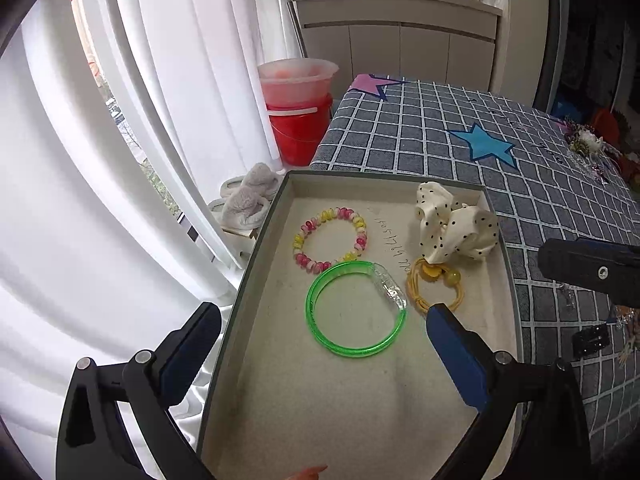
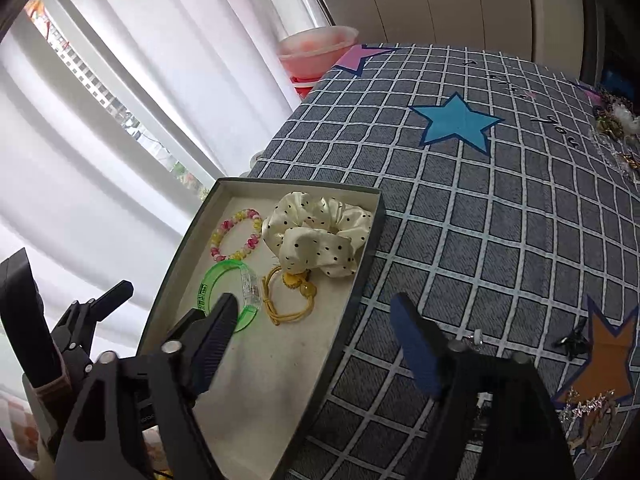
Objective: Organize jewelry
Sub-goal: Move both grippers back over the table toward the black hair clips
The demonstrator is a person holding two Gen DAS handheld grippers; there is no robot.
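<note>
A shallow grey box tray with a pale lining sits at the table's left edge. In it lie a pink-and-yellow beaded bracelet, a green bangle, a yellow hair tie and a cream polka-dot scrunchie. My left gripper hovers open above the bangle, holding nothing. My right gripper is open and empty over the tray's right rim. In the right wrist view the scrunchie lies above the hair tie, with the bangle partly hidden behind my left finger.
The table wears a grey checked cloth with coloured stars. A black clip and several loose ornaments lie toward the right. A red bucket, grey slippers and white curtains stand left of the table.
</note>
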